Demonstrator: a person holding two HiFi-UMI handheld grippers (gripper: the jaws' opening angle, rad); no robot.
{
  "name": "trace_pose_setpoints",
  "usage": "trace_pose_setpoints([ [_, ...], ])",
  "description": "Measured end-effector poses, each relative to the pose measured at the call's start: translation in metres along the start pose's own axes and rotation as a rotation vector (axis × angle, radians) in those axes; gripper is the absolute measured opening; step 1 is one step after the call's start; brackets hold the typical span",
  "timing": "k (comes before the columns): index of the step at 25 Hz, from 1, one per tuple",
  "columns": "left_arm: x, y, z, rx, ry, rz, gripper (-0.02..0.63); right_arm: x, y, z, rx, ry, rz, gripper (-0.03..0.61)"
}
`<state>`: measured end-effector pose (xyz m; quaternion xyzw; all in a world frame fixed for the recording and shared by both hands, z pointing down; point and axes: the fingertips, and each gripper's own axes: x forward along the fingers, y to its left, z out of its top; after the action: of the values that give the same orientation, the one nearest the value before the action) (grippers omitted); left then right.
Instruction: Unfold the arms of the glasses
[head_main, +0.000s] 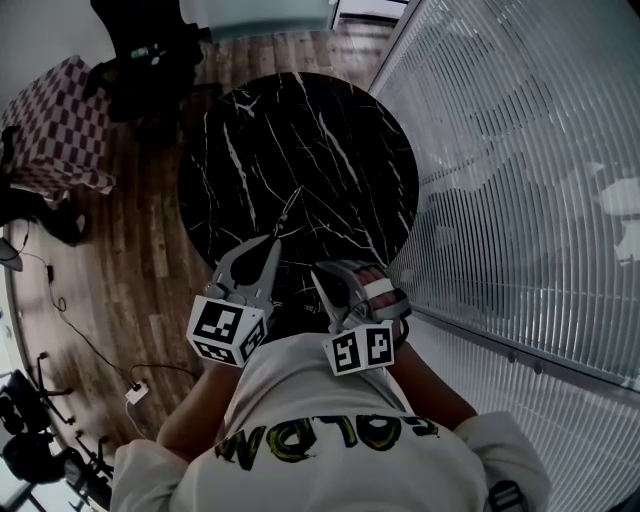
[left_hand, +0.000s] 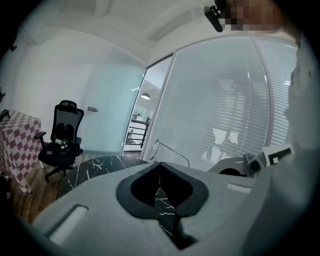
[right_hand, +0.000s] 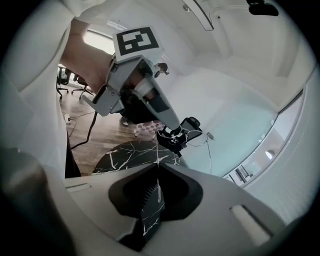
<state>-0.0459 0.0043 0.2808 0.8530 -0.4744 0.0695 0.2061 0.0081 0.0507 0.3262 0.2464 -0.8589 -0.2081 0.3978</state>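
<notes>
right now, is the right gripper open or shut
Shut: the right gripper has its jaws together on a thin wire arm of the glasses, which the left gripper holds.

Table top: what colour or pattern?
Black with thin white marble-like veins. The round table top shows best in the head view.

The glasses (right_hand: 172, 135) are a thin, wire-framed pair, suspended clear of the round black marble table (head_main: 300, 130), above its near edge. One slender arm (right_hand: 157, 152) runs from the frame down toward the table. The other arm's fold state cannot be determined.
</notes>
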Motion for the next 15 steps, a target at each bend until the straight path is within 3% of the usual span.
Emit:
trace_pose_setpoints([
  [9,0.004,0.009,0.001,-0.016,0.004,0.013,0.005,0.000,0.010,0.006,0.061,-0.013,0.043,0.018],
  [13,0.007,0.007,-0.009,-0.027,0.029,-0.001,0.005,-0.001,0.006,-0.002,0.133,-0.005,0.049,0.096],
  [15,0.009,0.008,-0.015,-0.030,0.038,-0.005,0.005,0.000,0.001,-0.008,0.164,-0.005,0.043,0.098],
])
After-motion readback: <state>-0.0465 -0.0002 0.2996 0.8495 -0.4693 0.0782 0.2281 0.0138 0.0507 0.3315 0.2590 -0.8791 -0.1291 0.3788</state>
